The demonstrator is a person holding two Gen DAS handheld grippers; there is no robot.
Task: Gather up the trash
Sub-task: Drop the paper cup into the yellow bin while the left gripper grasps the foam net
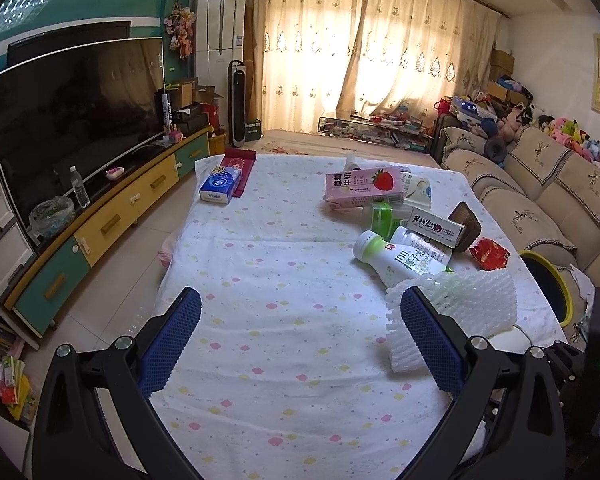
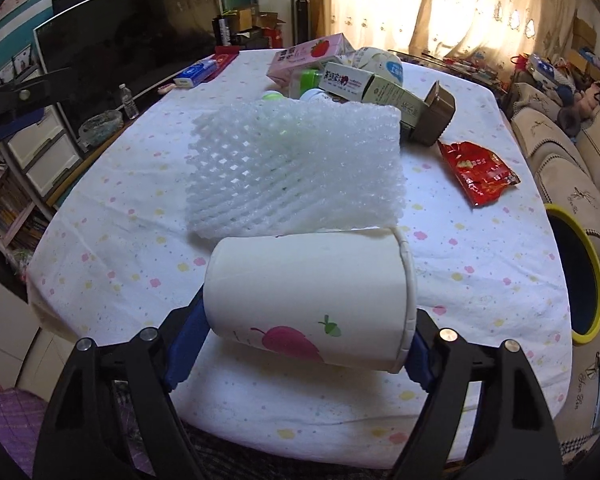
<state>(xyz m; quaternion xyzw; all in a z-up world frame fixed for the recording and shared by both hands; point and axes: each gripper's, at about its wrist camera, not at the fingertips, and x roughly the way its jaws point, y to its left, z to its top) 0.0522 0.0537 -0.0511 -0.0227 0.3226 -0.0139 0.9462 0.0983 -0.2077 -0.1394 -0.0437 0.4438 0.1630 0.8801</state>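
Counter [image 2: 100, 240] under white cloth with pastel dots, carrying all the trash. Dark round bin with yellow rim [image 2: 580, 272] just off its right edge, by the sofa; contents not visible.

White foam fruit-net sleeve [image 2: 292, 168] lying flat mid-counter, touching far side of white paper cup [image 2: 308, 300]. Cup on its side, pink fruit print showing, crosswise between the pads of right hand-held gripper [image 2: 300, 344]; pads at base and rim, contact looks made but not certain. Inside of cup hidden.

Pile beyond the sleeve: pink strawberry-milk carton [image 1: 362, 188], Chinese lettering; white plastic bottle with green cap [image 1: 396, 256], "100" legible; white carton with black Chinese characters [image 1: 434, 226]; brown box [image 2: 434, 120]. Red crinkled snack wrapper [image 2: 476, 172] apart to the right.

Blue tissue pack [image 1: 220, 186], "Vinda" legible, far left corner.

Left hand-held gripper [image 1: 300, 340] spread wide, nothing between pads, right pad beside the sleeve.
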